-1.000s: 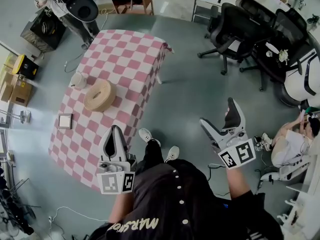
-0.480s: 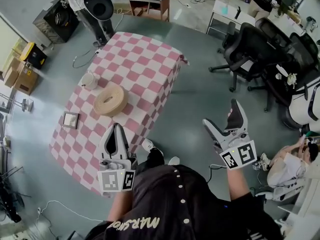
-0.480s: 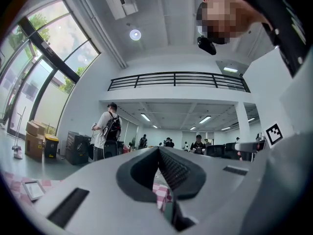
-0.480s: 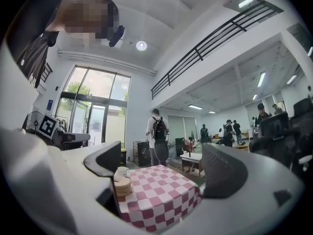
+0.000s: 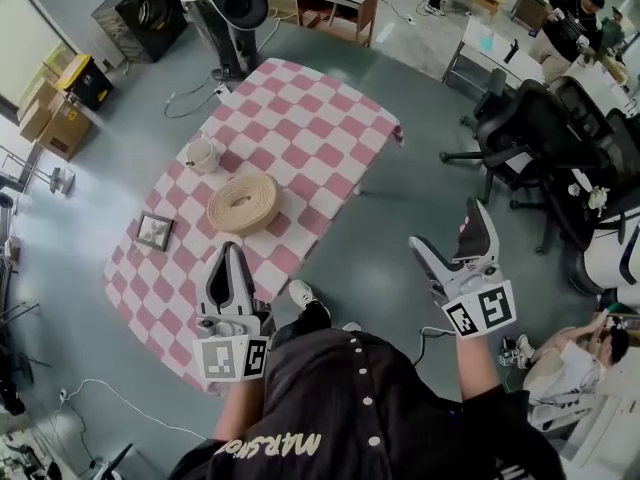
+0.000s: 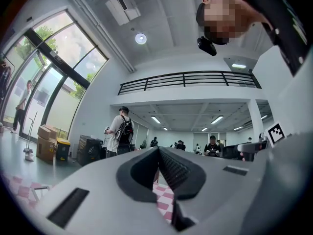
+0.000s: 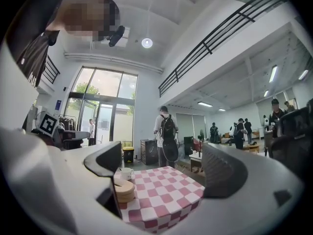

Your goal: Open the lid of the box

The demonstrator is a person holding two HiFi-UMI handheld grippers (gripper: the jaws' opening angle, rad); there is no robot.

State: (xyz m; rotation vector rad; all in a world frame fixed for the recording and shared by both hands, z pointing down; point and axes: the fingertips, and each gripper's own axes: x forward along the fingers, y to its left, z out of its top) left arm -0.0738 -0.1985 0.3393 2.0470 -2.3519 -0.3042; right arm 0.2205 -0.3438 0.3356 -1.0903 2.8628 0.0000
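Pink-and-white checked cloth covers the one counter, at 11 o'clock in the head view. The person's black shirt carries yellow lettering, upside down, beginning "MARS". Of the two tongs, the left tongs hang clenched on nothing over the counter's near edge. The right tongs gape empty above the floor at 3 o'clock. One tan round box, lid closed, sits mid-counter, with one white cup at its 11 o'clock and one small frame at its 8 o'clock. Since half a second ago the counter has drifted toward 1 o'clock in view, and the tongs have barely shifted.
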